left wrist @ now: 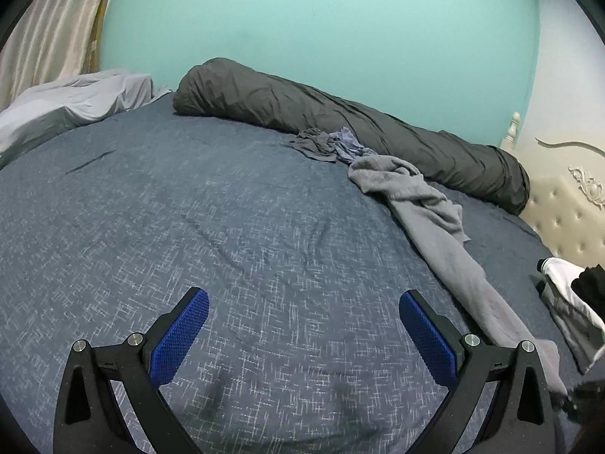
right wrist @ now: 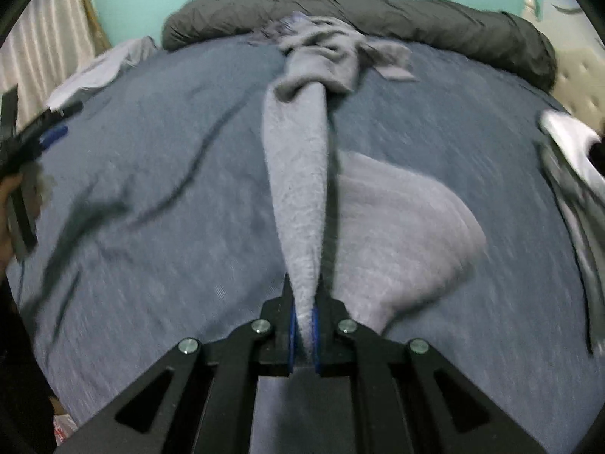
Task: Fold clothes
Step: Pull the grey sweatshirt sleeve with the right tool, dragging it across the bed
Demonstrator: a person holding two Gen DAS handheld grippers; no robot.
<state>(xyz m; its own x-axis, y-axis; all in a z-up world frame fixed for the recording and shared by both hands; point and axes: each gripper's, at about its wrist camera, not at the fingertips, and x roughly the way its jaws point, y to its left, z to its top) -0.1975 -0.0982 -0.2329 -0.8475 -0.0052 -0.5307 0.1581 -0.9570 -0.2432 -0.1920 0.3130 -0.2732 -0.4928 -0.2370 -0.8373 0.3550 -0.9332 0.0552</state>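
Grey fleecy garment [right wrist: 298, 189] pinched between my right gripper [right wrist: 303, 335] pads, stretched taut across blue woven bedsheet [right wrist: 151, 189] toward dark grey rolled duvet [right wrist: 378, 11]. My left gripper [left wrist: 303, 325] spread wide, empty above sheet, garment to its right.

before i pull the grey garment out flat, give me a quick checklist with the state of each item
1. Right tongs shut on the grey garment: ok.
2. Left tongs open and empty, ready for a second corner: ok.
3. Garment free of the clothes pile: not ok, its far end is bunched against it.
4. Blue bedsheet bare in front of the left tongs: ok.
5. Which part of the garment is gripped: cannot tell.
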